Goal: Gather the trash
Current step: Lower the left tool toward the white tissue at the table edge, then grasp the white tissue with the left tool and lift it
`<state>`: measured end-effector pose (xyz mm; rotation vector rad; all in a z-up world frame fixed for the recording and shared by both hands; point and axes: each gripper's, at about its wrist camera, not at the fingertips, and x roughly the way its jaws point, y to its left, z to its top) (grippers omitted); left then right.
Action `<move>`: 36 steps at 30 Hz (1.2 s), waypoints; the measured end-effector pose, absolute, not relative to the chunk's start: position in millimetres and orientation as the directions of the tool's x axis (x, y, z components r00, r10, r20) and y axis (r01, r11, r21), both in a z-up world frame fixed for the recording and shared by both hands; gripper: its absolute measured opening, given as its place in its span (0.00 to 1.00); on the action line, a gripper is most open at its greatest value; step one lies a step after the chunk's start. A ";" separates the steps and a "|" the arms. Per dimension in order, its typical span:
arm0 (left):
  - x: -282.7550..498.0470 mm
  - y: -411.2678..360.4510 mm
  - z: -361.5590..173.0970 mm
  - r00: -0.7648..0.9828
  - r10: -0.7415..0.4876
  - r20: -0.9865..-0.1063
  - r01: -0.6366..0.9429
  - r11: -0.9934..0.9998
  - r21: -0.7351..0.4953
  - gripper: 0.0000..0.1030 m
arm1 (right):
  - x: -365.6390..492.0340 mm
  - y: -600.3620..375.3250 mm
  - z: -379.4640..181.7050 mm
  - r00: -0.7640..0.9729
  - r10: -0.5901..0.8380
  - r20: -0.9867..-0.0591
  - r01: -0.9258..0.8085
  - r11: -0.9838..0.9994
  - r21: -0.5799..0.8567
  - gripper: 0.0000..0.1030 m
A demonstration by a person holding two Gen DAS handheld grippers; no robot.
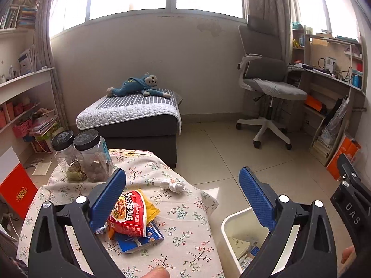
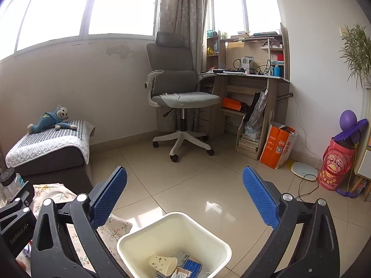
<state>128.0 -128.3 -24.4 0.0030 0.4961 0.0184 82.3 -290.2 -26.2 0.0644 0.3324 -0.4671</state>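
The right gripper (image 2: 184, 186) hangs open above a white bin (image 2: 148, 234) holding a paper cup (image 2: 162, 264); an office chair (image 2: 178, 92) stands far behind.

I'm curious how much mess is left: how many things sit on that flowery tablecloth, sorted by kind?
Snack packets: 3 (red, yellow, blue)
Crumpled tissues: 1
Black-lidded jars: 2
Small green box: 1
Total: 7

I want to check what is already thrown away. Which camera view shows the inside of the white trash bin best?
The right wrist view. There the white trash bin opens toward the camera, with a paper cup and blue packet inside. The left wrist view shows only part of its rim and inside, behind the left claw.
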 end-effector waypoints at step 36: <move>25.0 -39.1 -234.9 0.045 -0.050 -0.998 0.251 0.967 -0.037 0.35 | 130.6 -196.4 -76.8 0.766 -0.144 -0.627 0.113 0.990 -0.089 0.93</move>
